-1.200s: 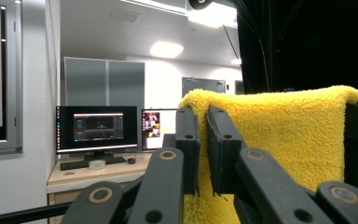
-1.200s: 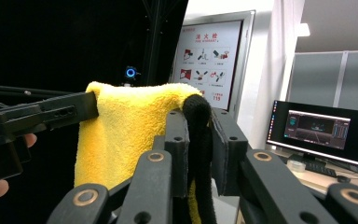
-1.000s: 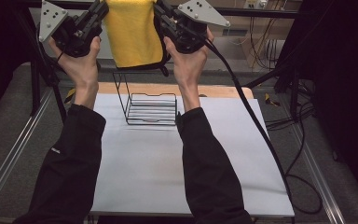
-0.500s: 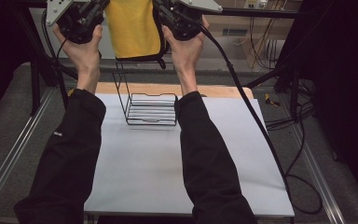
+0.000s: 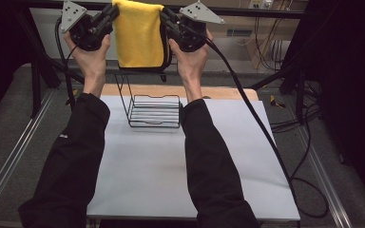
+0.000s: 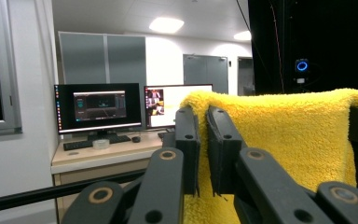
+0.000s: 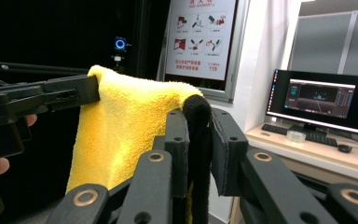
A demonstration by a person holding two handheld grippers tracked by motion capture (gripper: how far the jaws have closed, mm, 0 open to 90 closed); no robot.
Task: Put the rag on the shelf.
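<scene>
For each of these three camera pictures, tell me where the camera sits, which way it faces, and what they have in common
High view: fixed above the person's side, looking forward and down on the table and wire rack; both forearms, left tongs and right tongs show.
Left gripper view: rides the left tongs, facing level toward monitors; its jaws pinch the yellow towel.
Right gripper view: rides the right tongs, facing level; its jaws pinch the towel's black edge, and the left tongs show opposite.
Shared: every view shows the towel stretched between both tongs.

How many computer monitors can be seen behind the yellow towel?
2. In the left gripper view, a dark monitor stands on the desk, and a brighter monitor is beside it, partly hidden by the yellow towel.
</scene>
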